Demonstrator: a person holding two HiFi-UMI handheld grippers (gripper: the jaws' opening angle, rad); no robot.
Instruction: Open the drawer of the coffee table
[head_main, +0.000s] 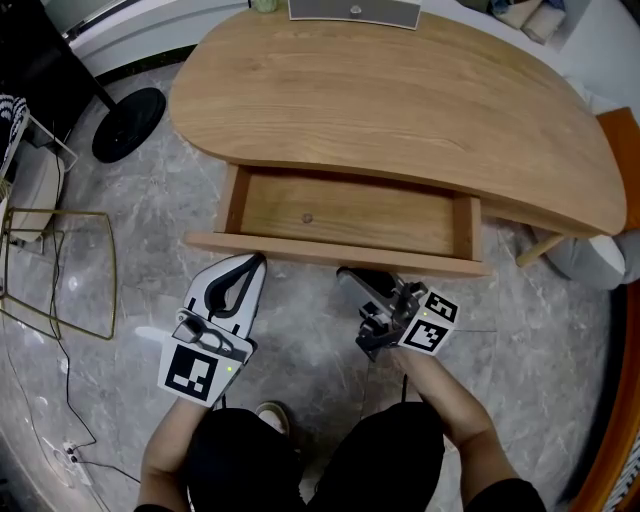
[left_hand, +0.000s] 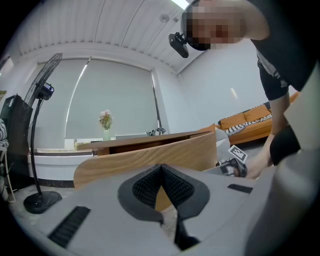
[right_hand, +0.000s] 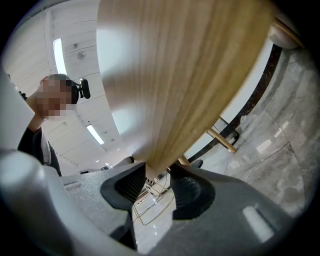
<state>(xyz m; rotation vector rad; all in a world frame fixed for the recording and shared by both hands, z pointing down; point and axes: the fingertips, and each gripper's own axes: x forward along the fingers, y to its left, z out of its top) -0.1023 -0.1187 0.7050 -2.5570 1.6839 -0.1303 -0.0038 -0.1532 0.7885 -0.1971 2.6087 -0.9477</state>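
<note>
Drawer (head_main: 350, 215) seen pulled out from under coffee table (head_main: 400, 100) surface, open top up, long side running left to right. Its front board (head_main: 300, 248) is nearest edge, right at fingers.

Board's lower edge is pinched between fingers of right gripper (head_main: 350, 275) (right_hand: 157, 177), which is tipped a bit up. Forearm (head_main: 450, 400) is stretched out behind it.

Left gripper (head_main: 258, 262) (left_hand: 161, 170) is held level just before board. Its fingers are pressed together on nothing.

Bare floor (head_main: 300, 340) is left behind both.
</note>
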